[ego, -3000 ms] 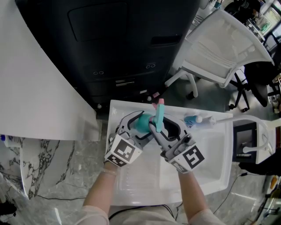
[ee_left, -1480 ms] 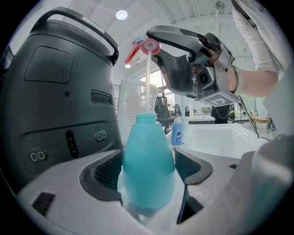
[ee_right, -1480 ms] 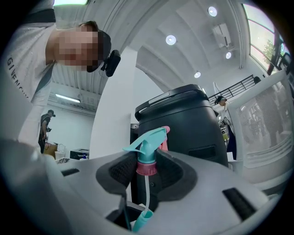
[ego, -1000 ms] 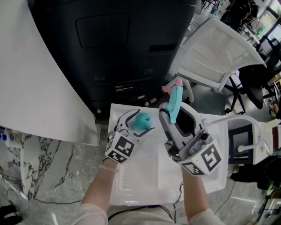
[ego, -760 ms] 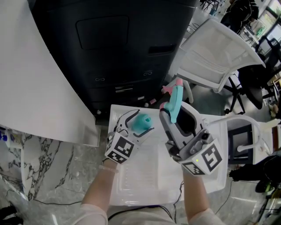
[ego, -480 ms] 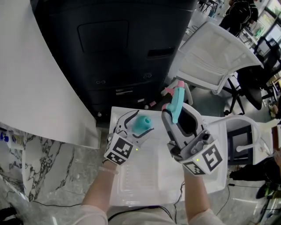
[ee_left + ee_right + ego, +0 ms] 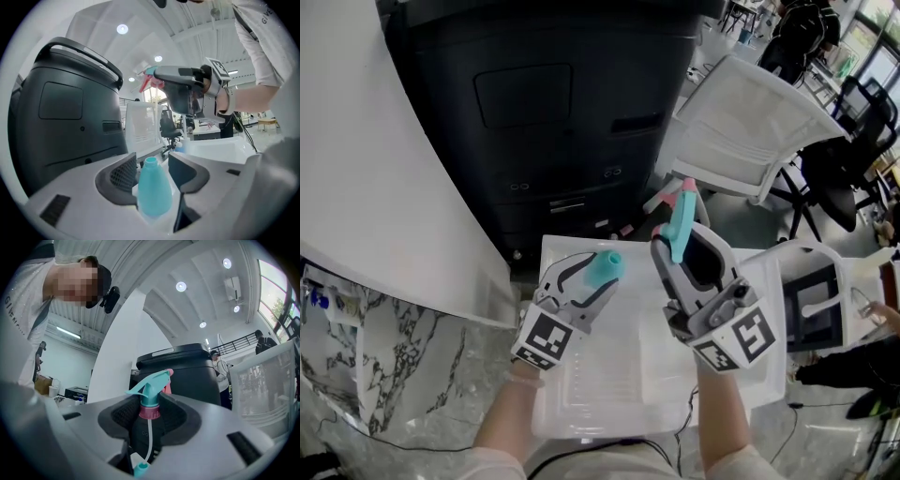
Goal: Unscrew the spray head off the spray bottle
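A teal spray bottle [image 7: 605, 264] with a bare, open neck lies between the jaws of my left gripper [image 7: 592, 277]. Its base sits deep in the throat and its neck points outward. These jaws have just been closing on the bottle [image 7: 153, 192], and the ribbed pads [image 7: 123, 174] hold it. The detached teal spray head [image 7: 680, 225] stands higher to the right. My right gripper [image 7: 675, 246] is shut on its pink collar [image 7: 150, 412]. The clear dip tube [image 7: 148, 437] trails back from the collar toward the camera.
Both grippers hover over a white tray-like table [image 7: 609, 394]. A big black cabinet [image 7: 553, 103] stands just beyond it, a white chair [image 7: 759, 131] at the back right and a white panel [image 7: 356, 187] on the left. Another small blue bottle [image 7: 180, 146] stands on the table.
Three seconds ago the spray head sat at the bottle's neck; it is now apart, up and to the right. The left gripper has since risen with the bottle, its jaws narrower.
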The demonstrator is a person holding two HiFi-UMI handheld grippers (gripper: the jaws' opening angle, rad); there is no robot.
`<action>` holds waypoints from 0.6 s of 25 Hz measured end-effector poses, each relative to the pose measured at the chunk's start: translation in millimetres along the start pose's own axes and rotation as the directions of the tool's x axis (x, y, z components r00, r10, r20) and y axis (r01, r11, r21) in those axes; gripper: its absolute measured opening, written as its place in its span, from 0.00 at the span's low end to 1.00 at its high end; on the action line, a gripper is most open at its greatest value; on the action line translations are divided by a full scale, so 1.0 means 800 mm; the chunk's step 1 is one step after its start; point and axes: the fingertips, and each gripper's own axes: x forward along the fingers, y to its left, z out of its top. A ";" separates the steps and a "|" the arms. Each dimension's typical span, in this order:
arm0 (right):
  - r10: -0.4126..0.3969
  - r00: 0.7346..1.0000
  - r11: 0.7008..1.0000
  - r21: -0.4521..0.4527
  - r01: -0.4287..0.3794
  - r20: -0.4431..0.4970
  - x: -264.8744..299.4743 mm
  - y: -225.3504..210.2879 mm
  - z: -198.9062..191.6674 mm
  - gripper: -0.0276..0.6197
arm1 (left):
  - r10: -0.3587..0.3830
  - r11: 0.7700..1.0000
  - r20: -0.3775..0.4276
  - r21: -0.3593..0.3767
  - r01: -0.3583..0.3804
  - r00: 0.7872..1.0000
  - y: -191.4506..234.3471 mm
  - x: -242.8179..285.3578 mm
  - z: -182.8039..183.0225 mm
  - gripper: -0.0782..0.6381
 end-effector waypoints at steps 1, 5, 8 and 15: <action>-0.005 1.000 1.000 -0.005 0.005 -0.005 -0.003 0.000 0.000 0.25 | 0.024 1.000 0.010 -0.004 -0.024 1.000 0.005 -0.007 0.004 0.38; -0.027 0.999 1.000 -0.016 0.027 -0.024 -0.015 0.003 0.001 0.25 | 0.121 0.993 0.034 -0.010 -0.121 0.992 0.023 -0.036 0.021 0.21; -0.036 0.998 0.999 -0.018 0.035 -0.044 -0.026 0.009 -0.002 0.25 | 0.181 0.983 0.049 -0.040 -0.179 0.982 0.032 -0.055 0.033 0.14; -0.054 0.995 0.998 -0.017 0.053 -0.082 -0.052 0.022 -0.007 0.25 | 0.285 0.956 0.053 -0.088 -0.280 0.957 0.041 -0.099 0.052 0.12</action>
